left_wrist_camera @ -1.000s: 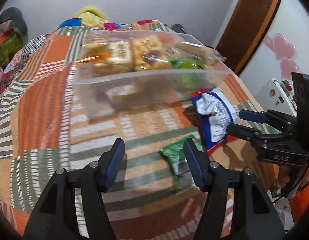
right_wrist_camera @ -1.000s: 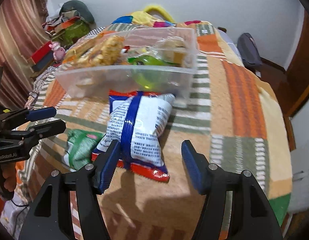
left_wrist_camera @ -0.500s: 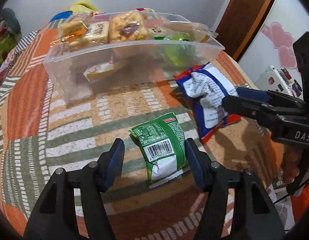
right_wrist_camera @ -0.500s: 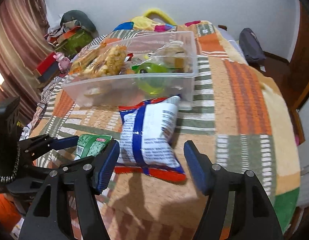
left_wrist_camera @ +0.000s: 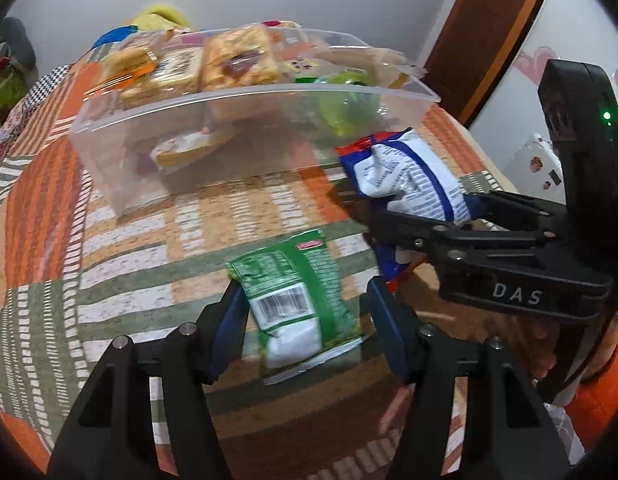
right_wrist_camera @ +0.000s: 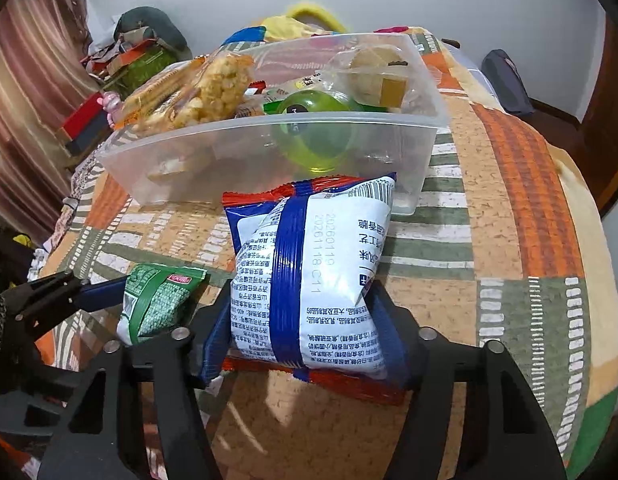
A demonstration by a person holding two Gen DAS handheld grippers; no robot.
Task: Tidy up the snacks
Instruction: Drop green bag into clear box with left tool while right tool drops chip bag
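Note:
A small green snack packet [left_wrist_camera: 293,292] lies on the patchwork blanket between the fingers of my left gripper [left_wrist_camera: 305,292]. Its jaws are closing: the left pad touches the packet's edge and the right pad stands slightly off it. In the right wrist view the green packet [right_wrist_camera: 157,300] sits at the lower left. My right gripper [right_wrist_camera: 301,296] is closing on a blue-and-white snack bag [right_wrist_camera: 309,272], with both pads pressed into its sides. The left wrist view shows that bag [left_wrist_camera: 409,176] crumpled in those fingers. Behind both stands a clear plastic bin [left_wrist_camera: 249,96] holding several snacks.
The bin's front wall [right_wrist_camera: 269,148] is just beyond the bag. A striped patchwork blanket [right_wrist_camera: 509,240] covers the bed. Clutter [right_wrist_camera: 141,52] is piled at the far left, and a dark bag [right_wrist_camera: 505,80] lies on the floor to the right. A brown door [left_wrist_camera: 489,32] stands at the right.
Both grippers have come down and forward over their packets. The right fingers now squeeze the blue-and-white bag, and the left fingers straddle the green packet.

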